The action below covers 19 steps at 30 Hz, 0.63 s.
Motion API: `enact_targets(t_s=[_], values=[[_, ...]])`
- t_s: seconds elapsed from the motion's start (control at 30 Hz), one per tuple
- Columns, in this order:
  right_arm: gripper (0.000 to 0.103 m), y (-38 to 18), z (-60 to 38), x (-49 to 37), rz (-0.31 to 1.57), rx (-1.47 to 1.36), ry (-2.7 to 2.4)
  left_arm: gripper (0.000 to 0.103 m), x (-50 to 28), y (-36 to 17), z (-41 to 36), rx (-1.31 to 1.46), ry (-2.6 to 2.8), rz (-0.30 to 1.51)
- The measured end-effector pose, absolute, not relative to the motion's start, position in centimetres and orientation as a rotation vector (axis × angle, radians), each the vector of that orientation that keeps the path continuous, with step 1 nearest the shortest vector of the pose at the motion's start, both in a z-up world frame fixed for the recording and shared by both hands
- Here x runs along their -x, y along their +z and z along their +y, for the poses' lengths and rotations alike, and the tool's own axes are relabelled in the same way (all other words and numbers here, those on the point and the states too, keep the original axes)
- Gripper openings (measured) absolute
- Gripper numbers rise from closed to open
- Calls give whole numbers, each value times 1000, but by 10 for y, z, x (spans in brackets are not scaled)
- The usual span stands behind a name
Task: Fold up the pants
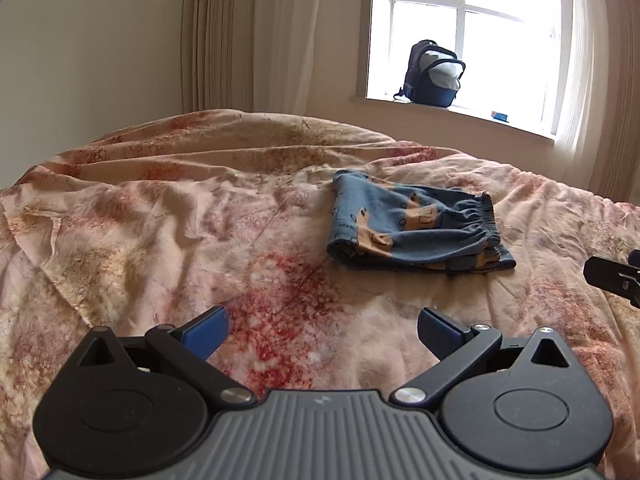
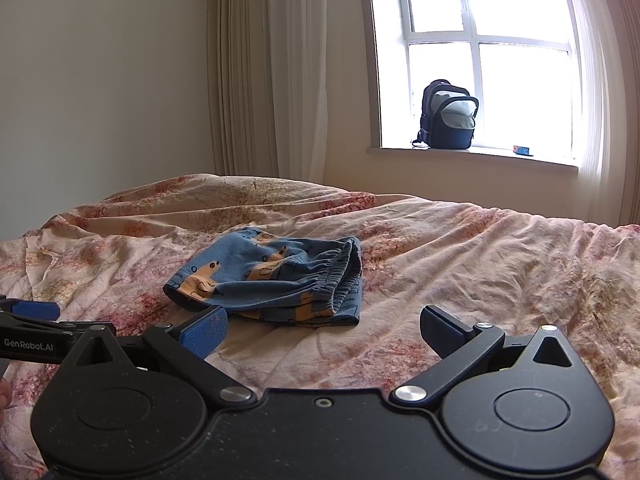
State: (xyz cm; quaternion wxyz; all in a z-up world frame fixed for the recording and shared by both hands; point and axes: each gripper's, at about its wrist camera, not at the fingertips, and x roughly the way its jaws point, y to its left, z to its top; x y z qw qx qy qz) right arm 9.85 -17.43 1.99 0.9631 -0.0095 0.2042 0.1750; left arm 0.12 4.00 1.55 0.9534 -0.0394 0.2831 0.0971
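Note:
Small blue pants (image 1: 416, 228) with orange vehicle prints lie folded into a compact stack on the floral bedspread (image 1: 160, 220), elastic waistband on the right side. My left gripper (image 1: 322, 334) is open and empty, hovering over the bedspread short of the pants and to their left. In the right wrist view the folded pants (image 2: 272, 280) lie just beyond my right gripper (image 2: 322, 334), which is open with nothing between its blue-padded fingers (image 2: 204, 330). Part of the right gripper (image 1: 616, 278) shows at the left view's right edge, and the left gripper (image 2: 36, 320) at the right view's left edge.
The bed's pink floral cover (image 2: 500, 272) is wrinkled and spreads wide on all sides. Behind it a window sill (image 2: 472, 156) holds a dark backpack (image 2: 448, 116) and a small blue item (image 2: 522, 150). Curtains (image 2: 272, 72) hang beside the window.

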Motion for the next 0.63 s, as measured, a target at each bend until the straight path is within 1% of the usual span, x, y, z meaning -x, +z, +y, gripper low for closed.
enact_targets(t_s=[0.63], values=[[102, 19, -172, -97, 424, 22, 367, 103, -2, 15, 37, 56, 211, 590]])
